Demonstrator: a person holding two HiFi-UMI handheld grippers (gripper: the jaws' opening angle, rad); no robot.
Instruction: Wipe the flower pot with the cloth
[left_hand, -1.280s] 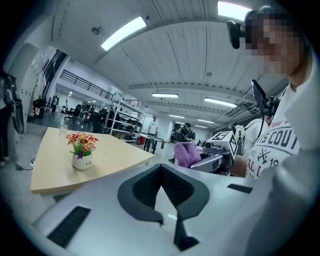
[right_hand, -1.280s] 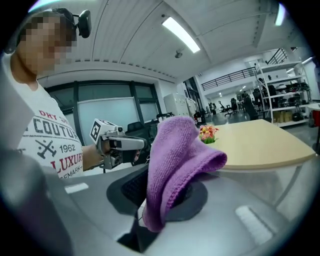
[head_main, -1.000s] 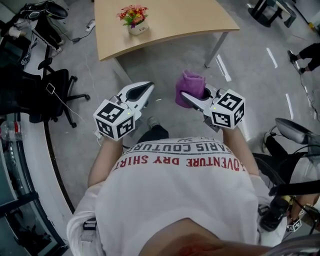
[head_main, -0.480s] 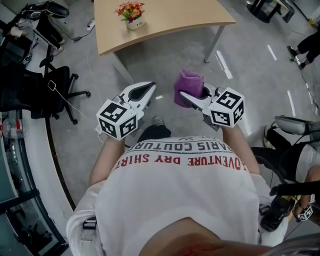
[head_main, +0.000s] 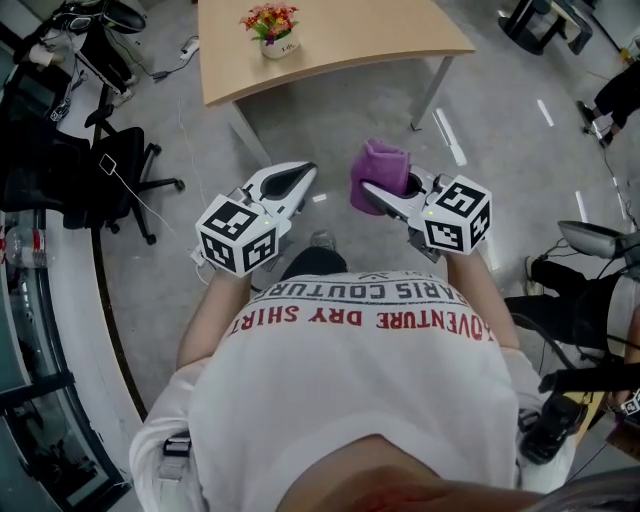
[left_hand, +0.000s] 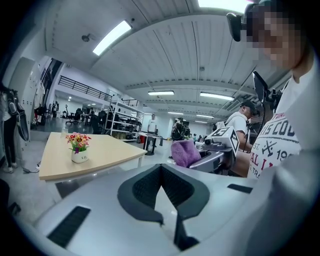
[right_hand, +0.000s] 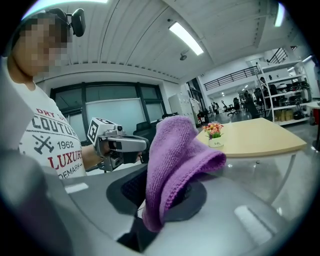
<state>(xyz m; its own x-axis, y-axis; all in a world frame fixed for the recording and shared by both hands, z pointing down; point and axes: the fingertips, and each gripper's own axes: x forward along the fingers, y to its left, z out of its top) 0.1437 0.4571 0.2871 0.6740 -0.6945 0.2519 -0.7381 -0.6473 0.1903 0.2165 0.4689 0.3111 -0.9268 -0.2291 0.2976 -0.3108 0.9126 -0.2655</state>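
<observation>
Right gripper (head_main: 375, 194): clamped on purple cloth (head_main: 381, 170), held ahead ready for wiping. Left gripper (head_main: 303, 172): closed, empty. Flower pot (head_main: 278, 45): far off on table (head_main: 380, 35).

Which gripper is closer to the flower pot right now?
Left, slightly. The left gripper is over the floor almost directly in front of the flower pot. The right gripper, clamping the purple cloth, is farther off to the pot's right. Both are short of the table.

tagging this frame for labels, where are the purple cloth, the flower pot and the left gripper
purple cloth (head_main: 381, 170), head view, middle of the bunched fabric
flower pot (head_main: 280, 47), head view, white body of the pot
left gripper (head_main: 303, 172), head view, at its closed fingertips
</observation>
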